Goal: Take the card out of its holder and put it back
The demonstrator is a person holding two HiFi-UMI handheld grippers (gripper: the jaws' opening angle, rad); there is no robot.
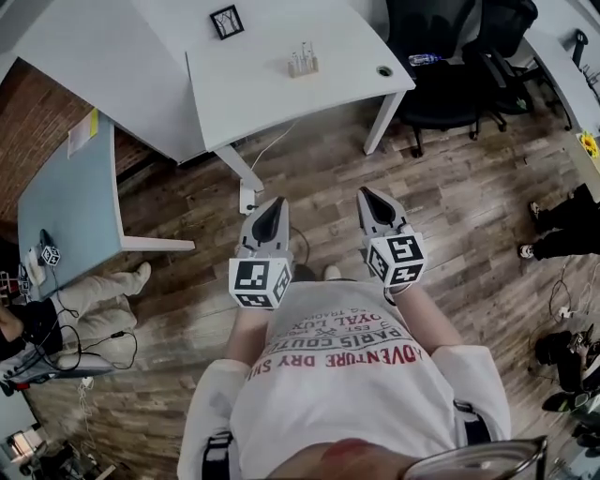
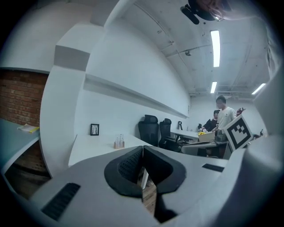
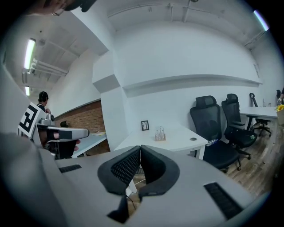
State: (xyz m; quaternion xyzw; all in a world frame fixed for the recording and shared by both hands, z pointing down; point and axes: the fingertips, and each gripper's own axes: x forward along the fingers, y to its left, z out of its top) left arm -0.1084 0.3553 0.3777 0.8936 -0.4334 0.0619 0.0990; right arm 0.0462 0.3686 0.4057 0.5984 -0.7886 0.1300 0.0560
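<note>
The card holder (image 1: 302,64) is a small wooden base with pale upright pieces. It stands on the white table (image 1: 272,103), far ahead of both grippers. It also shows small in the left gripper view as the holder (image 2: 118,142) and in the right gripper view as the holder (image 3: 159,134); the card itself is too small to make out. My left gripper (image 1: 271,208) and right gripper (image 1: 368,197) are held side by side over the wooden floor, pointing at the table. Both have their jaws together with nothing between them, seen close up at the left gripper (image 2: 143,148) and the right gripper (image 3: 140,148).
A small black picture frame (image 1: 226,21) stands at the table's far side. Black office chairs (image 1: 450,84) sit to the table's right. A blue-grey desk (image 1: 66,197) is at the left, with a seated person (image 1: 56,300) beside it. Another person's legs (image 1: 562,230) show at the right.
</note>
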